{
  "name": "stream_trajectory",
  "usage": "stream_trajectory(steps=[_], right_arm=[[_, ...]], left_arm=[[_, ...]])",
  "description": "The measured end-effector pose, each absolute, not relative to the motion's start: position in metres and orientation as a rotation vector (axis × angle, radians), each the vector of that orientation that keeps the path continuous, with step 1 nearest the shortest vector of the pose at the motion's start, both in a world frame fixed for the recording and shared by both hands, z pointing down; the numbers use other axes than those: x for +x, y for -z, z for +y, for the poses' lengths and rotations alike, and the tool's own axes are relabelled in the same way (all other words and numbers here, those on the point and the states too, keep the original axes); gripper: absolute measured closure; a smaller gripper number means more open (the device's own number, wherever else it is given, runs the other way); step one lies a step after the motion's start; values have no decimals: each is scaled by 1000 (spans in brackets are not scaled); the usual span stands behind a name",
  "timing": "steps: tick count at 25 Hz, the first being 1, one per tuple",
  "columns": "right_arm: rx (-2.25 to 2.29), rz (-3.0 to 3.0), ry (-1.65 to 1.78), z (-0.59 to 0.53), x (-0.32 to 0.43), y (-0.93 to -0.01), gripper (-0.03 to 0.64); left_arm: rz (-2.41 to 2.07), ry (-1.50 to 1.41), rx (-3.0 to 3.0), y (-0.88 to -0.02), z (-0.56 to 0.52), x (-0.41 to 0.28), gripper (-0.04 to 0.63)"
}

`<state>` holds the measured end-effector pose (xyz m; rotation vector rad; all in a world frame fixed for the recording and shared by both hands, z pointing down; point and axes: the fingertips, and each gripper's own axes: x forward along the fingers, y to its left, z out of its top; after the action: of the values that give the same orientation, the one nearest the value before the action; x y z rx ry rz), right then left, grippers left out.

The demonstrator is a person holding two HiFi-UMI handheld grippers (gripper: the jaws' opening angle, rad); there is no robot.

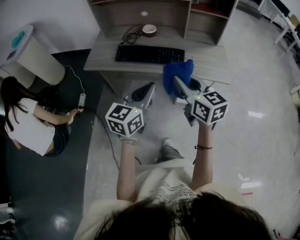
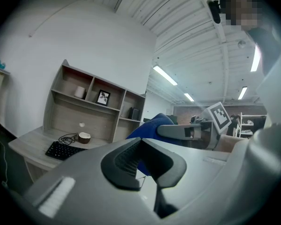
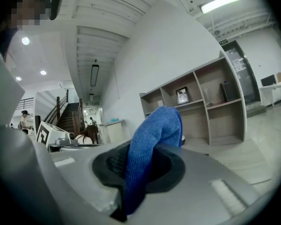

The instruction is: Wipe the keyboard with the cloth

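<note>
We stand on one pale glossy floor (image 1: 260,134) before one grey desk (image 1: 210,59) with shelves. One person (image 1: 32,124) crouches at its left. One black keyboard (image 1: 149,54) lies on the desk, long axis along the front edge. Of our two grippers, the right gripper (image 1: 180,85) pinches the one blue cloth (image 1: 177,73) just short of the desk, folded end toward the keyboard. The left gripper (image 1: 142,91) is closed on nothing.

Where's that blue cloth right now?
Head view: the cloth is clamped in the right hand-held gripper, just in front of the desk, near the keyboard.
</note>
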<state>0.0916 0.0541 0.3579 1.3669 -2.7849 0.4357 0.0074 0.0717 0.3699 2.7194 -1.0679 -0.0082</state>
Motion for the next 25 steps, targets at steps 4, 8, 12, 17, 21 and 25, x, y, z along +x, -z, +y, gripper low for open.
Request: stream_trajectory(steps=[4, 8, 12, 17, 21, 25], right_arm=[[1358, -2787, -443, 35, 92, -358, 557], [1338, -2788, -451, 16, 93, -361, 558], [1302, -2795, -457, -2, 95, -363, 557], [1288, -2789, -479, -22, 102, -365, 557], [1274, -2786, -501, -36, 106, -369, 557], [1251, -2790, -510, -49, 108, -373, 557]], left_arm=[[-1086, 6, 2706, -371, 55, 4, 592], [-1103, 6, 2691, -374, 36, 5, 592], [-1111, 12, 2682, -375, 18, 10, 592], [-1108, 10, 2668, -377, 1, 19, 592], [-1114, 8, 2652, -381, -11, 24, 592], [-1127, 1, 2635, -386, -22, 28, 592]])
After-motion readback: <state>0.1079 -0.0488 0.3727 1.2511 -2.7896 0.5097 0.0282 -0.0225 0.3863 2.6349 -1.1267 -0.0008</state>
